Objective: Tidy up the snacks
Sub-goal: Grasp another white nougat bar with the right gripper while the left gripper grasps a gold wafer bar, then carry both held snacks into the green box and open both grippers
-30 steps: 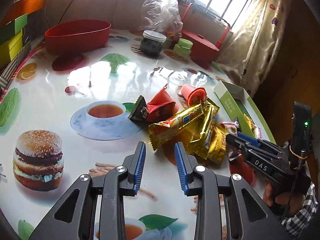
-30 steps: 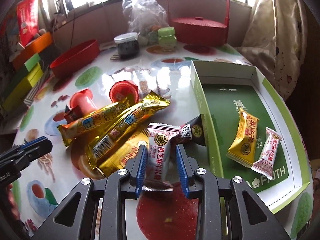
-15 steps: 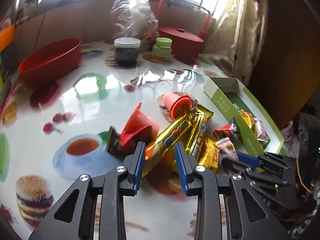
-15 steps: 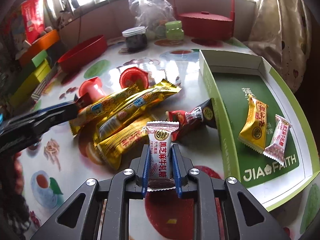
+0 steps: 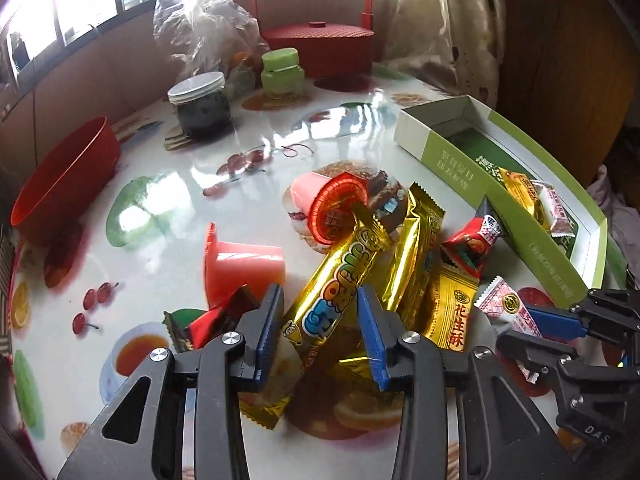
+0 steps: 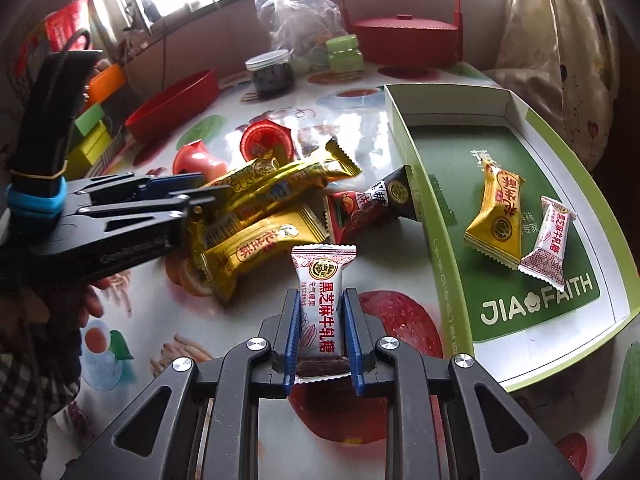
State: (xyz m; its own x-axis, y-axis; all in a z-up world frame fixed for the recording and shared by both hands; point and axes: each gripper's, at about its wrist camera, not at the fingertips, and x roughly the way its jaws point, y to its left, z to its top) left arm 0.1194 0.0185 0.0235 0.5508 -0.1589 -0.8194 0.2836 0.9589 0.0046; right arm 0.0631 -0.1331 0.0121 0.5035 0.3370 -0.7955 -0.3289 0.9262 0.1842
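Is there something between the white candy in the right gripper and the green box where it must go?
Nothing visible does. The white candy is clamped in the right gripper; only the green box near wall lies between, low enough to pass over.

- Counter (image 5: pixel 248 152): glossy printed covering, mirror-like glare.
- Gold snack bar (image 5: pixel 340 276): shiny crinkled foil.
- Box (image 6: pixel 440 216): matt green-and-white cardboard.
- Red bowl (image 5: pixel 68 184): smooth plastic.
- Bag (image 5: pixel 204 28): clear crumpled plastic.

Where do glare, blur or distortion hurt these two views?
Left wrist: window glare whitens the glossy printed tablecloth mid-table; fisheye curves the green cardboard box. Right wrist: blown-out window at top, yet the white sesame nougat wrapper in the right gripper reads sharp.
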